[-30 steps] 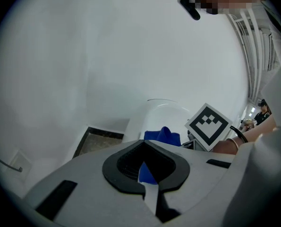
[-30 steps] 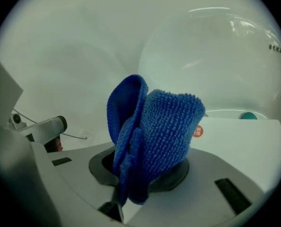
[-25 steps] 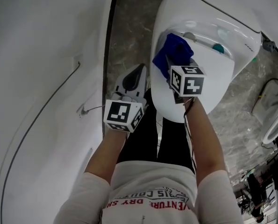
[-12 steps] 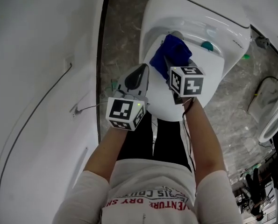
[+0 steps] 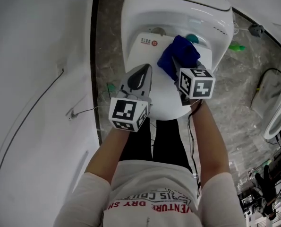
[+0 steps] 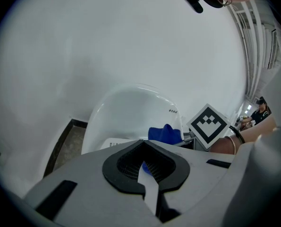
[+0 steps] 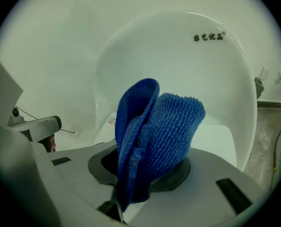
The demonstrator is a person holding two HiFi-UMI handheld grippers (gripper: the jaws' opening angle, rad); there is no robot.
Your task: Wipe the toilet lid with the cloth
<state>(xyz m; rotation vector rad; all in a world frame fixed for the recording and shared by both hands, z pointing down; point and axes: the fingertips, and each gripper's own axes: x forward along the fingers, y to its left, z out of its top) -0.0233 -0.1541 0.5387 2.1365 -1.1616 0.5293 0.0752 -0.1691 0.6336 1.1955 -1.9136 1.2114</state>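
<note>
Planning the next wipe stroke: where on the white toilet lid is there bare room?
Bare: left rear of the white plastic toilet lid, between the red-printed label and the empty left gripper. Crowded: right rear, where the right gripper clamps the blue microfibre cloth.

Grey marbled floor (image 5: 108,41) ran in a narrow strip beside the curved white wall (image 5: 36,46) at my left, and a small fitting (image 5: 70,113) sat on that wall with a thin wire (image 5: 90,109) leading from it toward the floor. At my right, a small green object (image 5: 235,47) lay on the same stone near a grey wall fitting (image 5: 256,30). Another white fixture (image 5: 278,122) stood at the right edge. My white printed shirt (image 5: 149,193) and black trousers (image 5: 140,148) filled the foreground.
</note>
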